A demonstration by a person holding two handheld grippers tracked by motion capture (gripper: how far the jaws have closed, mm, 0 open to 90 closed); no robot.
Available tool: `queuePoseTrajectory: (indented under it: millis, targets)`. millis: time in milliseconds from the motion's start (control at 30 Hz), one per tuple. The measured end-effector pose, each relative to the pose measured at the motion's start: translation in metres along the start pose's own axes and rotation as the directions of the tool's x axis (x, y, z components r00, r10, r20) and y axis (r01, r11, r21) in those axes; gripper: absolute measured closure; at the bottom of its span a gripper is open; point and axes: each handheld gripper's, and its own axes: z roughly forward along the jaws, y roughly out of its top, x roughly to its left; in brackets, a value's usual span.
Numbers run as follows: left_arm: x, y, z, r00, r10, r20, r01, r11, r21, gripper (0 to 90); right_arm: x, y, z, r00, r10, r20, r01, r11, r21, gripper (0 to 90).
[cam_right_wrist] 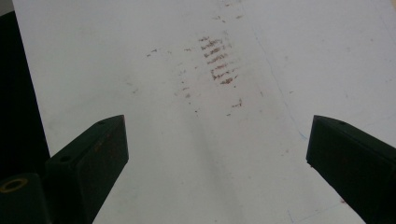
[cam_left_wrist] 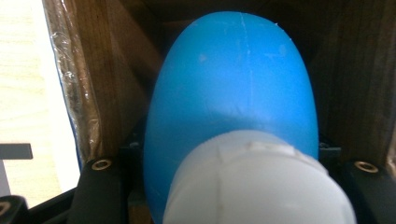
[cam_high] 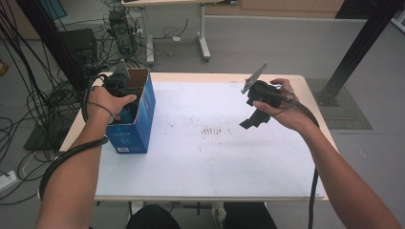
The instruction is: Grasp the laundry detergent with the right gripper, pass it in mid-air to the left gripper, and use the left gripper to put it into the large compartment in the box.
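Note:
A blue cardboard box (cam_high: 143,121) stands at the table's left edge, its open top showing brown inner walls (cam_left_wrist: 107,70). My left gripper (cam_high: 123,102) reaches down into it. Inside, a smooth blue bottle (cam_left_wrist: 233,79) with a white cap (cam_left_wrist: 252,182) sits between the jaws, and my left gripper (cam_left_wrist: 231,147) is shut on it. Its jaw tips are mostly hidden by the bottle. My right gripper (cam_high: 250,121) hangs above the white sheet (cam_high: 215,152) right of centre, tilted down and to the left. In its own view my right gripper (cam_right_wrist: 217,140) stands open with nothing between the jaws.
Brown smudges (cam_high: 212,130) mark the middle of the sheet. Tangled cables (cam_high: 38,100) and a black unit (cam_high: 79,43) lie on the floor to the left. Another table's legs (cam_high: 204,43) stand behind, and a black post (cam_high: 353,52) rises at the right.

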Motion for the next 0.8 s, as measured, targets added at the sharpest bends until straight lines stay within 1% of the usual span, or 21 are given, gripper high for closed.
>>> queuePoseTrajectory:
  millis: [400,667,767,800]
  targets:
    - [-0.0001,0.0001,0.0,1.0,0.001,0.0,-0.001,1.0,0.001,37.1,0.0006,-0.0002,0.0003,1.0,0.004,0.001,-0.004,1.0,0.0,5.7]
    - [0.0009,-0.0005,-0.0001,1.0,0.002,0.002,-0.002,1.0,-0.003,37.0,0.0013,-0.0001,0.0005,1.0,-0.002,-0.004,0.002,1.0,0.002,5.7]
    - [0.0005,-0.0009,-0.0005,1.0,0.002,0.002,-0.002,1.0,-0.009,36.3,0.0018,-0.0001,-0.0008,1.0,-0.004,-0.003,0.004,1.0,0.0,5.7]
    - [0.0,-0.0012,-0.0014,1.0,0.002,0.006,-0.002,0.9998,-0.017,35.3,0.002,-0.0001,-0.0011,1.0,-0.003,-0.003,0.003,1.0,-0.001,5.7]
